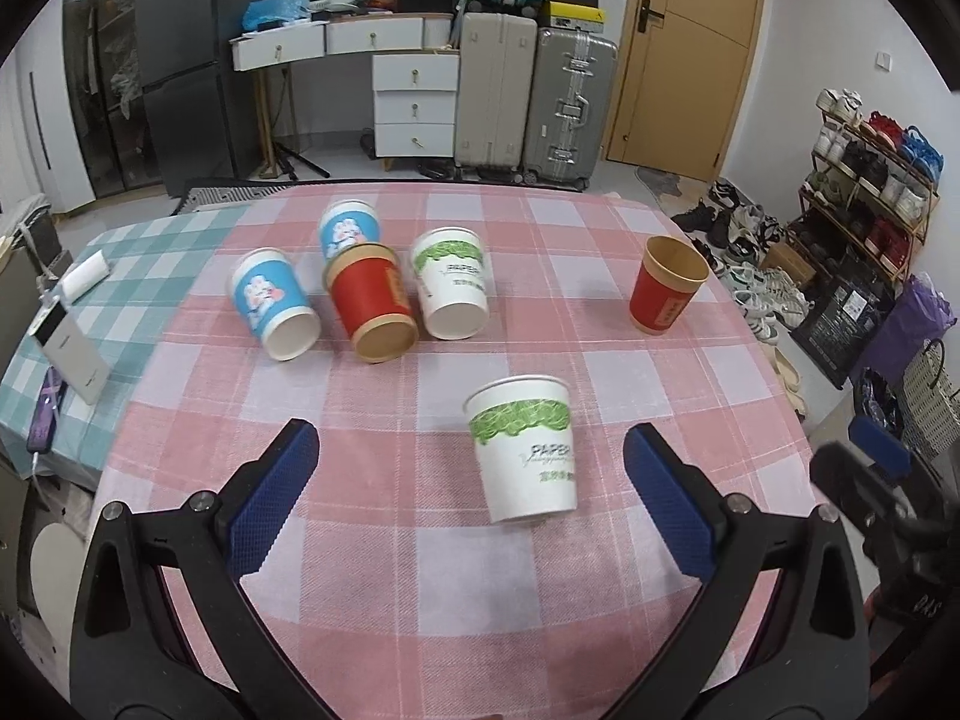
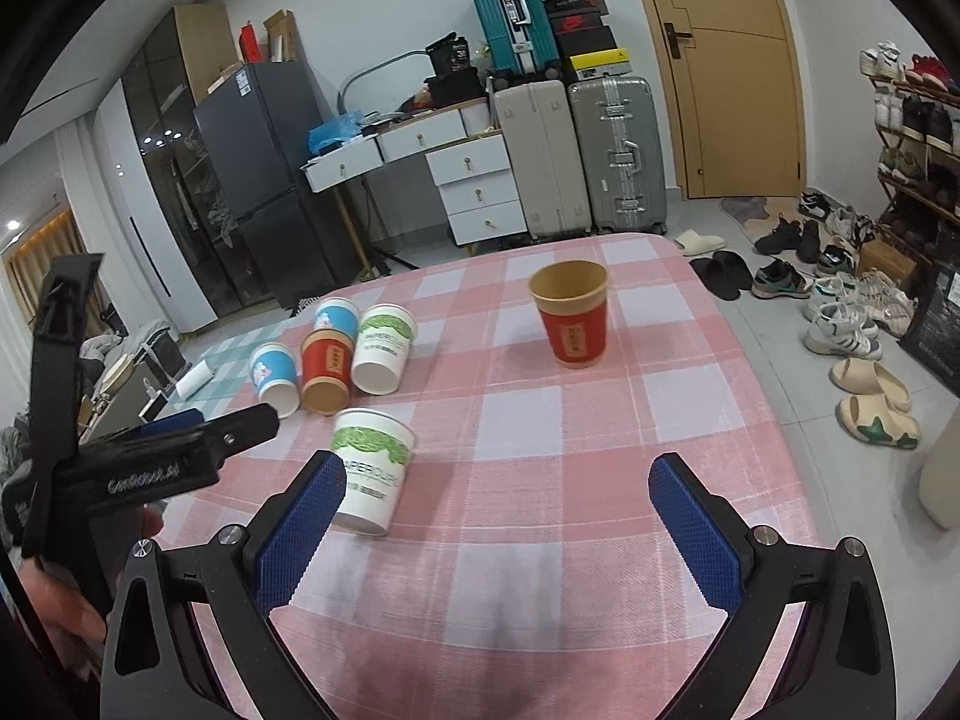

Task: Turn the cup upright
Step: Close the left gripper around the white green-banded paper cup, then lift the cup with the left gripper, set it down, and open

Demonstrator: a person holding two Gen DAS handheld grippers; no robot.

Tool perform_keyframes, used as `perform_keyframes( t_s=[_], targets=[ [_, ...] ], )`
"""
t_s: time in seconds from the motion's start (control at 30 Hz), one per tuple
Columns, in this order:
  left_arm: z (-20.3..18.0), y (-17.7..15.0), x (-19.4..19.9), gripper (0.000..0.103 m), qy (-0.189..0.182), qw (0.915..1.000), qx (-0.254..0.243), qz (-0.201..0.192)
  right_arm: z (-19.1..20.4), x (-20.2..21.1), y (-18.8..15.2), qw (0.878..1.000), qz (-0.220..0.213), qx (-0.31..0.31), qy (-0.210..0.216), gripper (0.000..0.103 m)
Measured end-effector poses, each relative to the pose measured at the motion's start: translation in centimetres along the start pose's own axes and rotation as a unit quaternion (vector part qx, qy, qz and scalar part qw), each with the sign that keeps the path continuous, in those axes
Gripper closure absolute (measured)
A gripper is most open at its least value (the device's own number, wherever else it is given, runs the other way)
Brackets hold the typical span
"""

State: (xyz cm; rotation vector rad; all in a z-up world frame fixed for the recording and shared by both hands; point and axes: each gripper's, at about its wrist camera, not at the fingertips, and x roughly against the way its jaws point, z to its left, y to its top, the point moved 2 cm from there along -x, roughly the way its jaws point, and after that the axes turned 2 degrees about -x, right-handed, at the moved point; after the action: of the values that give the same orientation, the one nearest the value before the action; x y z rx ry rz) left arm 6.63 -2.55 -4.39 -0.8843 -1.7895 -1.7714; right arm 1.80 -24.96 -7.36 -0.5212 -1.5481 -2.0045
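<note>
Black-framed tongs (image 1: 471, 462), blue textured pads (image 1: 273, 501), silver screws — white lettering

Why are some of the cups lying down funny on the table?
Four cups are tipped over in a huddle: two blue cups, a red cup and a white-and-green cup. The other red cup and the near white-and-green cup stand upright. Nothing looks spilled.

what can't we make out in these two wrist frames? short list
- Rear blue cup, left wrist view: lower part hidden behind the lying red cup; upright or tipped unclear.
- Near green-band cup, right wrist view: one side covered by the right gripper finger.
- Small print on that cup and on the upright red cup label: too small to read.
- Left gripper: its body cut off by the bottom edge.
</note>
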Motion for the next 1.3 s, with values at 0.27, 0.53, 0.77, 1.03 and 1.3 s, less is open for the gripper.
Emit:
perform_keyframes(
  t_s=[0.27,0.53,0.77,1.03,1.3],
  targets=[
    [-2.6,1.2,-7.0,0.002,-0.021,0.9977,-0.021,0.061,-1.5,-1.1,-1.0,1.0,0.015,-0.013,-0.004,0.0],
    [-1.8,0.5,-13.7,0.025,-0.053,0.9892,0.002,0.137,-1.6,-1.9,-1.6,0.999,0.027,-0.02,0.011,0.0],
    [-1.6,0.4,-16.0,0.043,-0.111,0.9832,0.01,0.145,-1.2,-1.1,-1.8,0.999,0.022,-0.022,0.016,0.0],
    [-0.2,0.8,-12.4,0.044,-0.148,0.9761,0.025,0.157,0.9,-0.3,-1.8,0.999,0.019,-0.01,0.033,0.0],
    [4.0,-0.2,-2.5,0.043,-0.144,0.9813,0.02,0.126,4.0,-0.7,-2.6,0.998,0.031,0.004,0.063,0.0]
  ],
)
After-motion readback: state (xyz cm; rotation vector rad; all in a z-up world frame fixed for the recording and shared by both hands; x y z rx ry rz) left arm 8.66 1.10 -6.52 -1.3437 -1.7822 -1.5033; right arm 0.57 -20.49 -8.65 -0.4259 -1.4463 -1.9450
